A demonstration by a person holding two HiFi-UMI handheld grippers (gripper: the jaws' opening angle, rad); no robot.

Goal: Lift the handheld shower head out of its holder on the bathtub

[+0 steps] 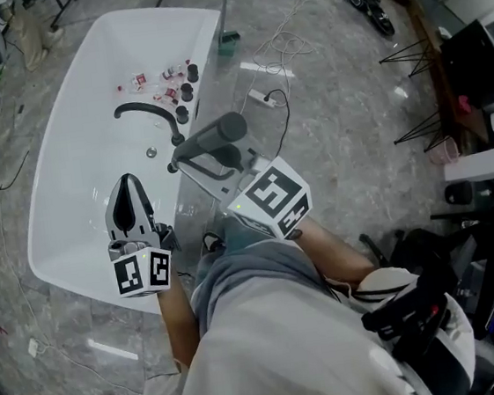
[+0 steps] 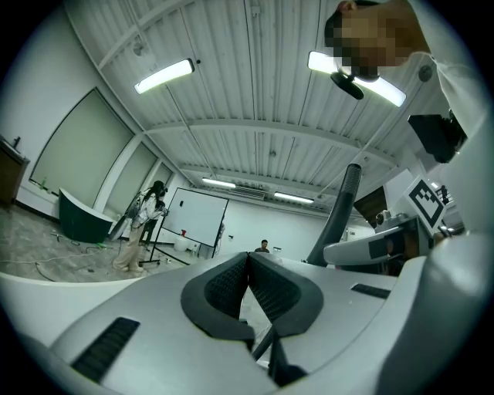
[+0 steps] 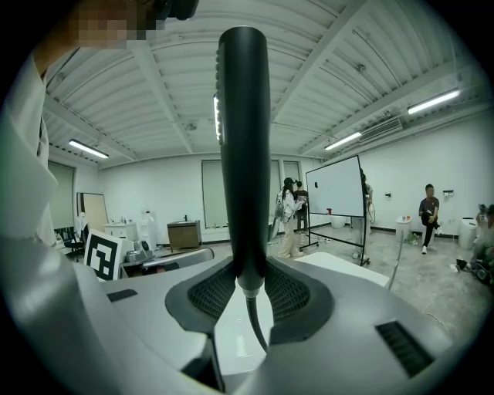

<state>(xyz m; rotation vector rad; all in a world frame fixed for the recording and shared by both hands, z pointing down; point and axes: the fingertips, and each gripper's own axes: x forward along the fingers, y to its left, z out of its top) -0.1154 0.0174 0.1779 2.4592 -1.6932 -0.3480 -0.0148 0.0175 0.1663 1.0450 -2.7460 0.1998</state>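
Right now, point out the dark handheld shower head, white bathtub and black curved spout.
dark handheld shower head [image 3: 244, 154], right gripper view, mid-handle.
white bathtub [image 1: 68, 181], head view, inner wall.
black curved spout [image 1: 150, 108], head view, arch top.

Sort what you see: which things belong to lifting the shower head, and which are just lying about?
Job: shower head, its hose, right gripper, bathtub.
Lying about: small red-and-white items in the tub, power strip on the floor.

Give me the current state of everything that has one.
shower head, clamped in the right claw, hose hanging below
right claw, shut on the shower head
left claw, shut, nothing between
faucet, no water running
bathtub, no water inside
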